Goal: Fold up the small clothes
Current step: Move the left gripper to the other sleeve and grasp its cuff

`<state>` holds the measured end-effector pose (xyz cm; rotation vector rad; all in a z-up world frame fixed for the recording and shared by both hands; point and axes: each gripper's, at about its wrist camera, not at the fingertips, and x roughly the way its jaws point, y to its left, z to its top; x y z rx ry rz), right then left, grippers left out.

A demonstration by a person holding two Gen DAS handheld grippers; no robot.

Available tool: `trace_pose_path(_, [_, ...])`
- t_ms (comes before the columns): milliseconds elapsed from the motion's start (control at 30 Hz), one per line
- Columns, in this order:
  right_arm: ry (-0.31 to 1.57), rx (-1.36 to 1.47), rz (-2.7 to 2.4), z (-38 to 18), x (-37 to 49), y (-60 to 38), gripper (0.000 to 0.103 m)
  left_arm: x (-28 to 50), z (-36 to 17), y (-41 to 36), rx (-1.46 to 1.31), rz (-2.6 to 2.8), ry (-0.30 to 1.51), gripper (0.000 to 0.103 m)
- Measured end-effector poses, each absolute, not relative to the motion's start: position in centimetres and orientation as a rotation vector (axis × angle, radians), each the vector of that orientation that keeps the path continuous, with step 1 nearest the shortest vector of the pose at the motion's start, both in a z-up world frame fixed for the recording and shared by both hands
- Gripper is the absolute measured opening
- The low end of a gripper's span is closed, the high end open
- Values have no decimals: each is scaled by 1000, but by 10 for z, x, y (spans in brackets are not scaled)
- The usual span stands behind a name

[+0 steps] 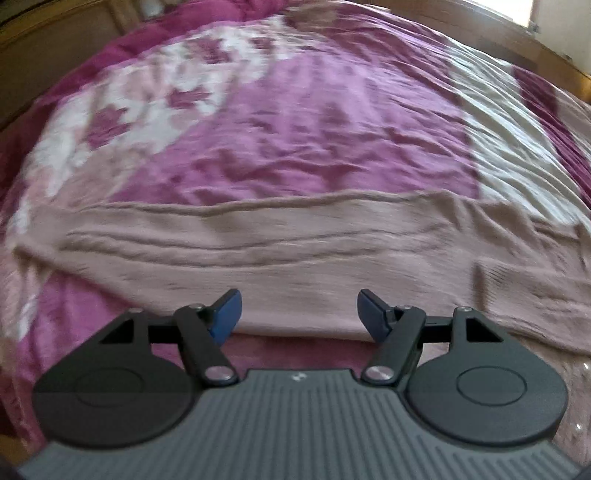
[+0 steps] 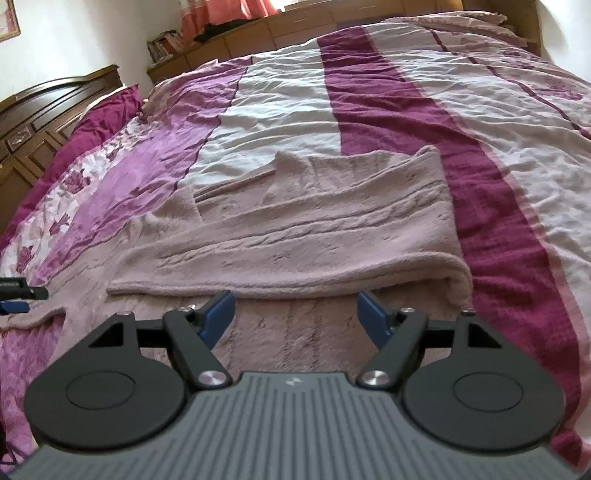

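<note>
A dusty pink cable-knit sweater lies on the bed, partly folded. In the right wrist view the sweater shows a folded-over layer with a rounded fold edge at the right. My left gripper is open and empty, just above the sweater's near edge. My right gripper is open and empty, over the lower layer just in front of the folded edge. The left gripper's tip shows at the left edge of the right wrist view.
The bed cover has purple, white and magenta stripes with flower print. A dark wooden headboard stands at the left, with a wooden shelf unit behind the bed. A window is at the far right.
</note>
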<state>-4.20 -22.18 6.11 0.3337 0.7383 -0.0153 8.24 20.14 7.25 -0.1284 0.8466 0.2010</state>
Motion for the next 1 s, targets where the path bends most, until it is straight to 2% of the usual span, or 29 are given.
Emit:
trace_pose_path(233, [766, 330, -26, 58, -42, -215, 80, 71, 62, 263, -309, 339, 819, 71])
trace_pose_path(500, [773, 277, -51, 56, -27, -211, 86, 73, 35, 313, -528, 434, 756, 71])
trace_pose_path(667, [804, 243, -43, 51, 3, -206, 86, 78, 29, 328, -592, 469, 685, 74])
trace_pose_path(1000, [902, 182, 7, 61, 42, -197, 86, 100, 29, 333, -604, 540, 692, 75])
